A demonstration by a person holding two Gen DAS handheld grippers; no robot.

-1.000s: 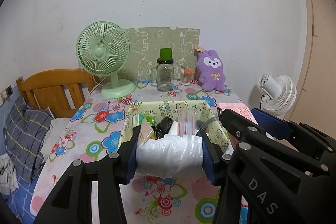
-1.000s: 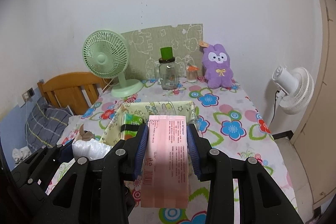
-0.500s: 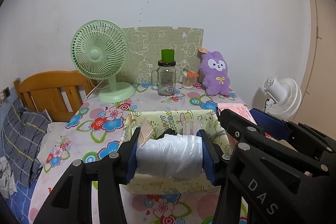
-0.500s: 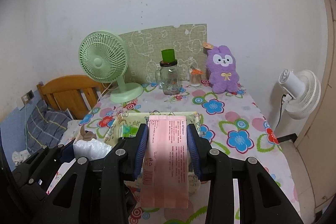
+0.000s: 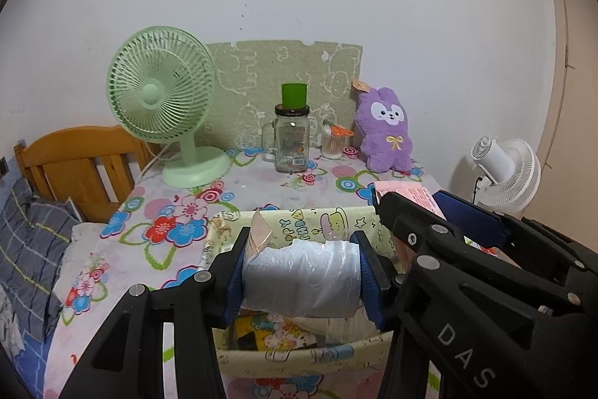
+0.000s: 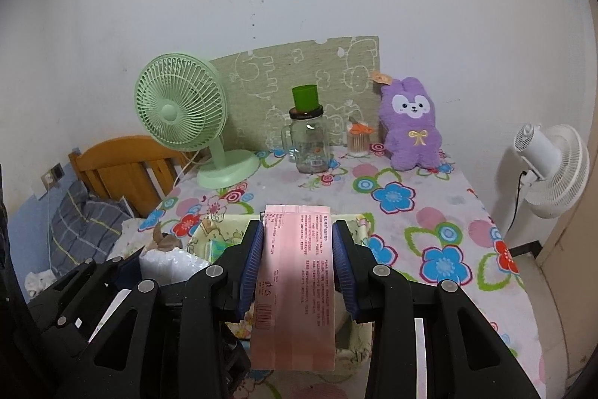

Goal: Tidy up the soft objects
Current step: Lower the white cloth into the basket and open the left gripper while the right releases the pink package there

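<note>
My left gripper (image 5: 302, 272) is shut on a soft white plastic-wrapped roll (image 5: 301, 281) and holds it above the open yellow cartoon-print fabric bin (image 5: 317, 217). My right gripper (image 6: 298, 266) is shut on a flat pink packet (image 6: 295, 287) and holds it over the same bin (image 6: 209, 234). The right gripper also shows at the right of the left wrist view (image 5: 467, 249), with the pink packet (image 5: 403, 191) in it. The roll shows at the left of the right wrist view (image 6: 172, 262). A purple plush bunny (image 5: 385, 133) sits at the back of the table.
A green desk fan (image 5: 164, 107), a glass mug jar with a green cup on it (image 5: 293, 141) and a small jar of cotton swabs (image 5: 334, 143) stand at the back of the flowered table. A wooden bed headboard (image 5: 74, 159) is left, a white floor fan (image 6: 549, 167) right.
Both grippers have moved forward and lower over the bin with their loads still held. The bin now lies directly under them and the back of the table looks nearer.
</note>
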